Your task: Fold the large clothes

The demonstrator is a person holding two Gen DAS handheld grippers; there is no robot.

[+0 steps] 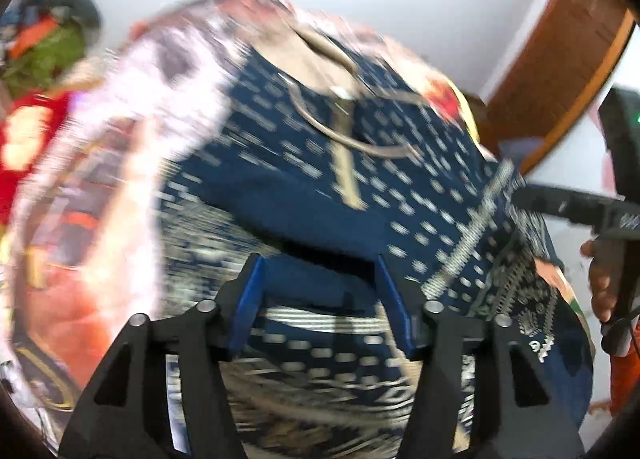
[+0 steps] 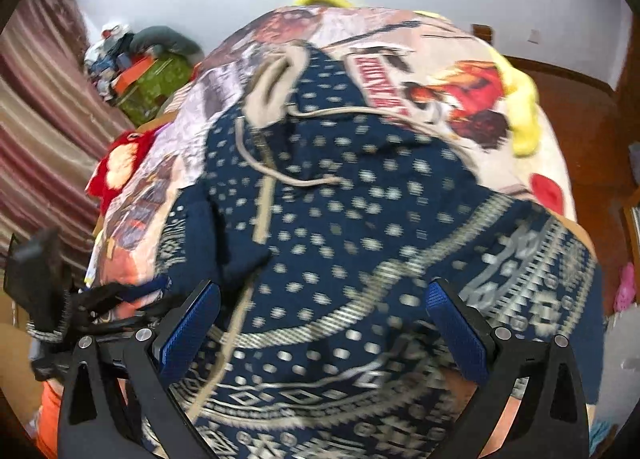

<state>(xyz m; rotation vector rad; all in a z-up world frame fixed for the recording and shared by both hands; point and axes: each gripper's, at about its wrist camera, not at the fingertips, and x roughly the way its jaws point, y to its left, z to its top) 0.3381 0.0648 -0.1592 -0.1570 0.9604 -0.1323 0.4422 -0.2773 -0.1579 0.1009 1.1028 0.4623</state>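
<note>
A navy garment point(image 2: 352, 211) with cream dots, patterned borders and a beige drawstring neckline lies spread on the bed, partly folded over itself. In the blurred left wrist view, my left gripper point(image 1: 318, 271) hangs low over the garment point(image 1: 320, 195). Its blue pads stand apart, with a fold of navy cloth lying between them. My right gripper point(image 2: 324, 287) is wide open above the garment's bordered hem and pinches nothing. The left wrist view also shows the right gripper point(image 1: 568, 205) at the garment's right edge, held by a hand point(image 1: 604, 279).
A printed bedsheet point(image 2: 448, 71) covers the bed. On it are a yellow plush piece point(image 2: 520, 115) at the far right and a red cloth point(image 2: 120, 159) at the left. A pile of clothes on a green box point(image 2: 156, 87) and a striped curtain point(image 2: 40, 119) stand left. Brown floor point(image 2: 580, 107) lies to the right.
</note>
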